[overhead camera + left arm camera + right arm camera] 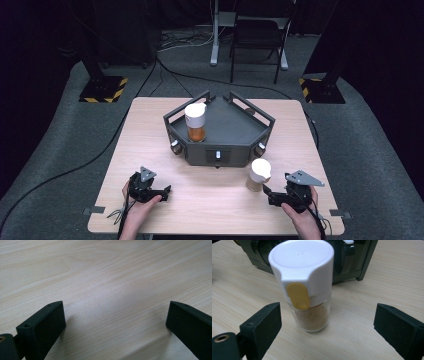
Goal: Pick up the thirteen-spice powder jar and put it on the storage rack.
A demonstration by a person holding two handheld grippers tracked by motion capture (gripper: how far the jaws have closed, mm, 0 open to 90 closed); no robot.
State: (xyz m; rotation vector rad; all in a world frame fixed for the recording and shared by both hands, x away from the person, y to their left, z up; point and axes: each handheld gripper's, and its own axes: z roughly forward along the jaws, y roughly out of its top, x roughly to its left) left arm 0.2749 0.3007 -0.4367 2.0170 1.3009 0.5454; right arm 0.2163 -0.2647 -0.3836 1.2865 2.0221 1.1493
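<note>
The right hand-held gripper (325,327) is standing wide open, holding nothing, before the jar (308,287) (tall, light); an off-centre closing may be tipping it.

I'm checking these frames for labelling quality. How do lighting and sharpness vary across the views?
High view: bright table, dark surroundings, slightly soft. Left gripper view: soft shadows beside the fingers, wood grain clear. Right gripper view: spice jar sharp, its white cap evenly lit without harsh glare, the dark rack behind it dim.

Table (210,200): pale wood-grain, matt. Jar (308,287): clear glossy body, smooth white plastic cap, yellow tab. Rack (235,145): dark, matt.
</note>
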